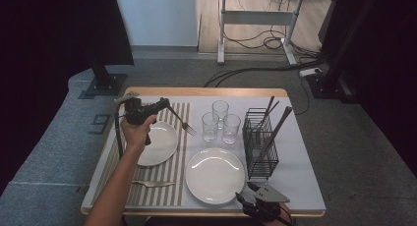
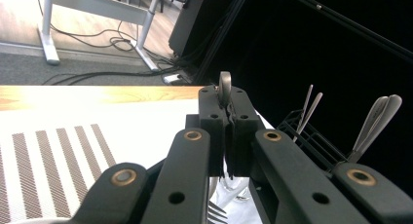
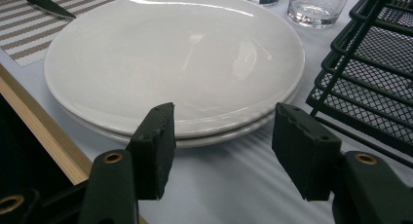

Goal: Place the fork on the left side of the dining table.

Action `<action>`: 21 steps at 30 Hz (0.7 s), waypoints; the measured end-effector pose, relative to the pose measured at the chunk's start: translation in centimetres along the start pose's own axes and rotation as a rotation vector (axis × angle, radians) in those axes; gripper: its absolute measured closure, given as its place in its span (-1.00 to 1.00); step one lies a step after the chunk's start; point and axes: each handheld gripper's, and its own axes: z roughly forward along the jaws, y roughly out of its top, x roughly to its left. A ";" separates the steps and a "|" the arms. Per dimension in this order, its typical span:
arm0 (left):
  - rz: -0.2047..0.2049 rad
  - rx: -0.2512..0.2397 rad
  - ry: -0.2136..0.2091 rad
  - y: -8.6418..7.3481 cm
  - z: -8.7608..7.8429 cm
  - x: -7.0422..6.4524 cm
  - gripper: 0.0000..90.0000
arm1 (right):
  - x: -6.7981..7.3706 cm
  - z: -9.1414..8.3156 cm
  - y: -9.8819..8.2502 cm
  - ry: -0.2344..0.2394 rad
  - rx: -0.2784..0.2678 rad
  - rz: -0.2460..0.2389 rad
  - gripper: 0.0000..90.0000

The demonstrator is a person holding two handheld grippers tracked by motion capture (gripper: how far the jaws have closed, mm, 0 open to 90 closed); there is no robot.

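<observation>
The left gripper (image 1: 164,104) is shut tight on a fork (image 1: 181,120), holding it by the end of its handle. The fork hangs up in the air over the far part of the striped placemat (image 1: 158,194), just right of the plate on the mat (image 1: 156,143). Its long line slants from the jaws down and to the right, so the prongs point toward the three drinking glasses (image 1: 220,121). In the left gripper view the shiny handle tip (image 2: 225,84) pokes up between the closed jaws. A knife (image 1: 153,183) lies flat on the near part of the mat, nearer to the person. I think the fork goes down on the mat beside the plate, so the left hand is the one to do it. The right gripper (image 1: 248,194) waits far off at the near edge of the table, jaws open and holding nothing, facing the stacked white plates (image 3: 170,63). A black wire cutlery basket (image 1: 260,142) stands to the right. I cannot see any words or labels anywhere.
</observation>
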 end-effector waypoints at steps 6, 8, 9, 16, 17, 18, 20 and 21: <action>-0.004 -0.010 0.006 0.2 -0.6 0.3 0.94 | 0.1 0.0 0.0 -0.003 0.001 -0.001 -0.08; -0.006 -0.014 0.006 0.3 -0.7 0.5 0.94 | 0.1 0.0 -0.1 -0.007 0.001 -0.002 -0.07; -0.006 -0.015 0.006 0.3 -0.8 0.5 0.94 | 0.2 0.0 -0.1 -0.007 0.001 -0.003 -0.07; -0.009 -0.016 0.016 0.4 -1.1 1.0 0.94 | 0.3 -0.1 -0.2 -0.015 0.004 -0.001 -0.08; -0.010 -0.015 0.018 0.4 -1.1 1.1 0.94 | 0.3 -0.1 -0.2 -0.015 0.003 -0.001 -0.07; -0.012 -0.015 0.018 0.4 -1.2 1.2 0.94 | 0.3 -0.1 -0.2 -0.015 0.003 -0.001 -0.07; -0.012 -0.015 0.022 0.4 -1.2 1.3 0.94 | 0.3 -0.1 -0.2 -0.017 0.005 0.000 -0.08; -0.011 -0.013 0.022 0.4 -1.2 1.4 0.94 | 0.3 -0.1 -0.2 -0.017 0.005 -0.002 -0.08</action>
